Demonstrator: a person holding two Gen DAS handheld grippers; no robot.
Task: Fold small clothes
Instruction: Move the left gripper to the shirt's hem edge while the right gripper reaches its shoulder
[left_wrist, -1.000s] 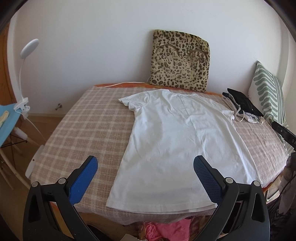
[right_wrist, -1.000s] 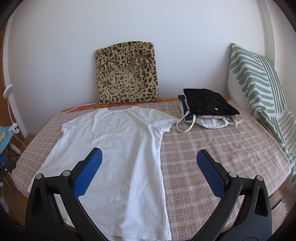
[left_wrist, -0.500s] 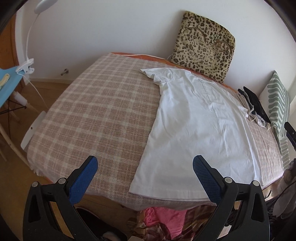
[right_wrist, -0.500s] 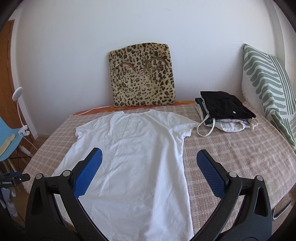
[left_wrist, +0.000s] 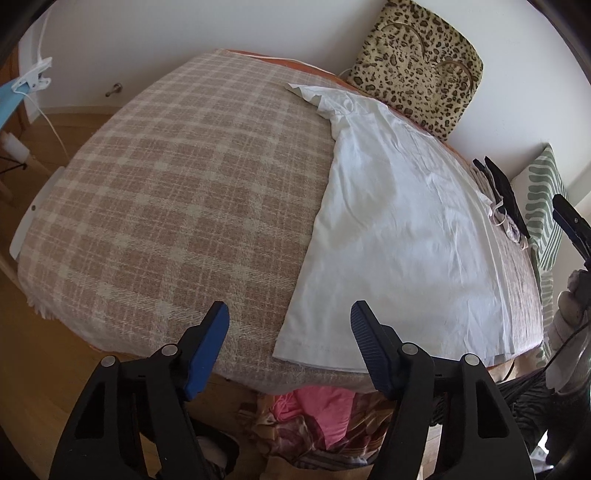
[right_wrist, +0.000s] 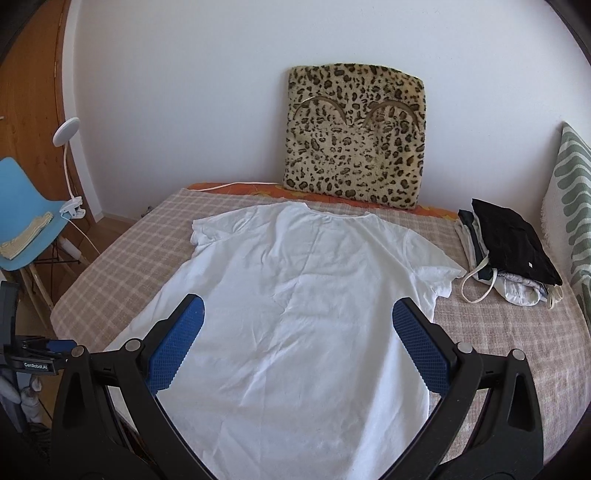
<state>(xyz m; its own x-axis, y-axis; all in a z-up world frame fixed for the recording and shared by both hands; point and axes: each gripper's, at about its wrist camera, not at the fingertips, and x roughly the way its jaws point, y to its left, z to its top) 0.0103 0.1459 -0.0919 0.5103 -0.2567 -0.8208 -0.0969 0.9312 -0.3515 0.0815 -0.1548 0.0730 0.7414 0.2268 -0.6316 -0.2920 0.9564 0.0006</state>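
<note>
Both wide apart and empty: left claw poised just short of the white T-shirt's near-left hem corner on the bed, long axis running ahead toward the collar, right claw centred above the hem.

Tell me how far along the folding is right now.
Done: a stack of folded dark and pale clothes sits by the striped pillow. In hand: nothing; the left gripper and right gripper hover open. Left: the white short-sleeved T-shirt lies flat and unfolded on the checked blanket.
</note>
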